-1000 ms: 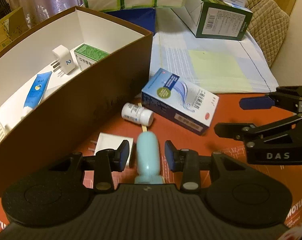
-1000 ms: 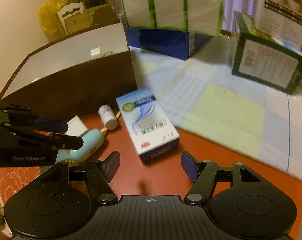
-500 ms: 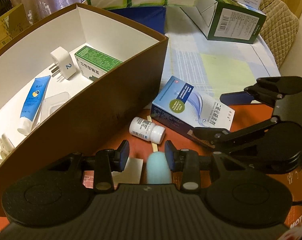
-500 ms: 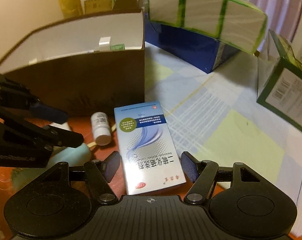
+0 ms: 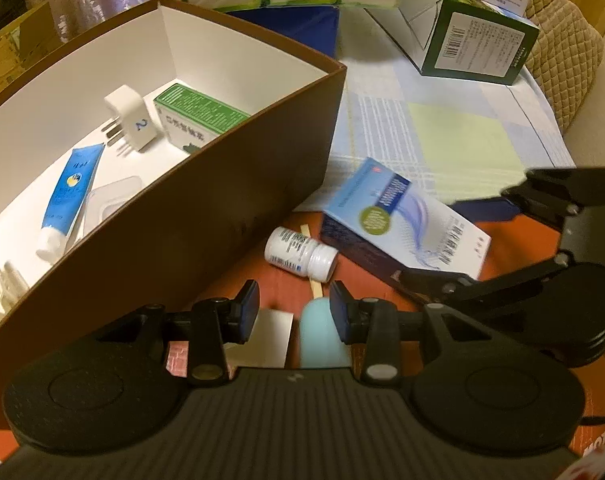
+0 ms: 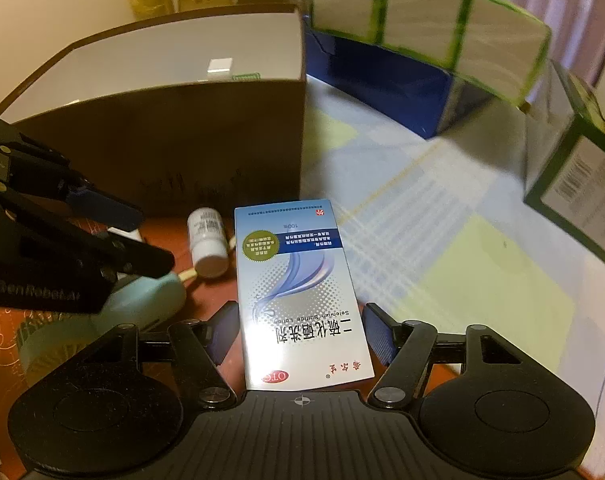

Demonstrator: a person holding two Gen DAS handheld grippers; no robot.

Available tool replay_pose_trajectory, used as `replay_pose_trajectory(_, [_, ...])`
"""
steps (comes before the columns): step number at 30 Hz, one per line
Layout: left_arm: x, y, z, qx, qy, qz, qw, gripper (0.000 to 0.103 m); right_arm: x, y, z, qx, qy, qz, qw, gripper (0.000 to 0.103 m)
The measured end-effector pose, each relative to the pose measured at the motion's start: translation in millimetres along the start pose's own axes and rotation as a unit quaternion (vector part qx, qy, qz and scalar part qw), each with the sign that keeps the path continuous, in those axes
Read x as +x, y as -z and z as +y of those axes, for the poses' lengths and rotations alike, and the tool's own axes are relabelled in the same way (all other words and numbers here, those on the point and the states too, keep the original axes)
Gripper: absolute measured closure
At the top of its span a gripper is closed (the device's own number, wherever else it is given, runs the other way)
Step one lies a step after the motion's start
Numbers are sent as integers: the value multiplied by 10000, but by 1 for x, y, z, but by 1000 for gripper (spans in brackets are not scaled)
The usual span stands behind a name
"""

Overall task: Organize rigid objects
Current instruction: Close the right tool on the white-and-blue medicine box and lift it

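A blue-and-white medicine box (image 6: 298, 280) lies flat where the red table meets the cloth, and my right gripper (image 6: 300, 336) stands open astride its near end, one pad close to each long side. The same medicine box (image 5: 402, 216) shows in the left wrist view with the right gripper (image 5: 454, 244) around it. My left gripper (image 5: 294, 312) is open over a pale teal object (image 5: 320, 336), which sits by the right pad, clear of the left one. A white pill bottle (image 5: 298, 254) lies on its side just ahead. The brown box (image 5: 182, 220) stands to the left.
Inside the brown box lie a white plug adapter (image 5: 132, 120), a green carton (image 5: 194, 120), a blue tube (image 5: 68, 196) and a clear lid (image 5: 110, 204). A white card (image 5: 268, 332) and a wooden stick (image 5: 314, 286) lie under my left gripper. A checked cloth (image 5: 422, 140) and big cartons (image 5: 474, 40) are behind.
My right gripper rolled and came down over the medicine box, which now lies between its fingers. The left gripper slid forward along the teal object towards the pill bottle.
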State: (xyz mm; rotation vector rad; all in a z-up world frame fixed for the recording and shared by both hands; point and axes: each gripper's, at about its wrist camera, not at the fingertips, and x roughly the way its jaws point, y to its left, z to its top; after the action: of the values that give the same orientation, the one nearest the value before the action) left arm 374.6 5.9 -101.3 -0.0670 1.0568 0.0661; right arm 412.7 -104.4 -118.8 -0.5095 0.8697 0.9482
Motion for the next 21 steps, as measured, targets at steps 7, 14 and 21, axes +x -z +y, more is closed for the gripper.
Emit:
replay_pose_trajectory(7, [-18, 14, 5, -124, -7, -53, 9999, 69, -21, 26, 6, 471, 305, 87, 9984, 39])
replay_pose_trajectory(14, [-47, 35, 2, -199, 164, -132, 9996, 69, -49, 58, 12, 847, 534, 185, 9948, 39])
replay_pose_trajectory(21, [-55, 57, -8, -171, 335, -19, 9993, 68, -72, 84, 22, 1061, 615, 276, 9921, 39])
